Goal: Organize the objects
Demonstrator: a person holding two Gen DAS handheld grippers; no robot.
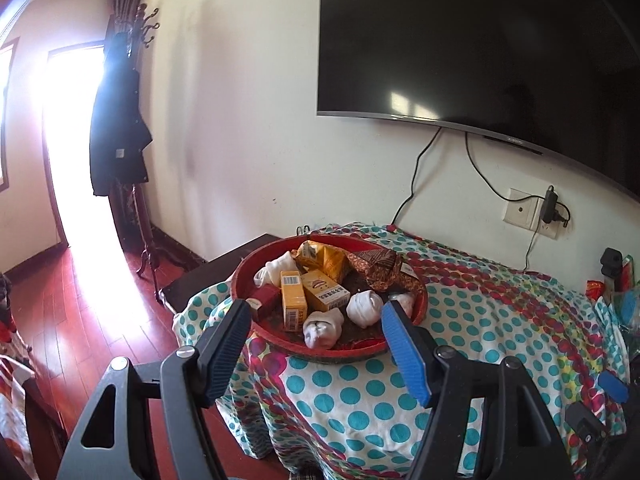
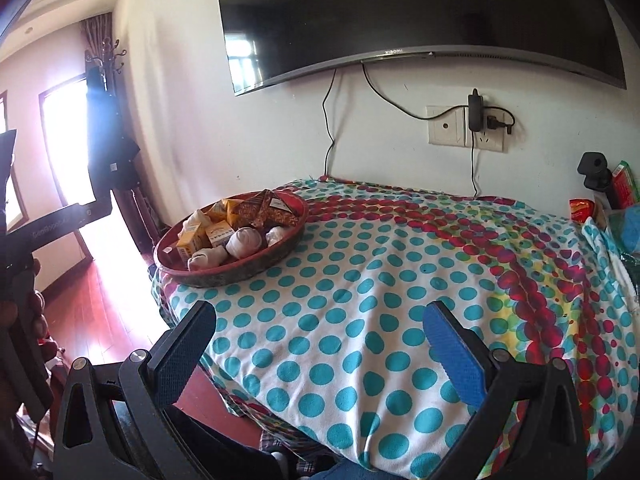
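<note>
A round red tray (image 1: 419, 302) (image 2: 298, 216) sits at the table's left corner. It holds several yellow boxes (image 1: 293, 306) (image 2: 190, 242), white rolled socks (image 1: 364, 307) (image 2: 246, 242), a small red box (image 1: 266, 303) and a brown patterned packet (image 1: 378, 270) (image 2: 266, 206). My left gripper (image 1: 316, 308) is open and empty, held just in front of the tray's near rim. My right gripper (image 2: 320, 314) is open and empty above the polka-dot tablecloth (image 2: 360, 280), to the right of the tray.
A TV (image 1: 480, 40) hangs on the wall above the table, with cables and a wall socket (image 2: 466, 128). Packets and a blue thing (image 2: 634, 228) crowd the table's far right edge. A coat stand (image 1: 120, 120) stands by the bright doorway. A dark low cabinet (image 1: 208, 276) is beside the table.
</note>
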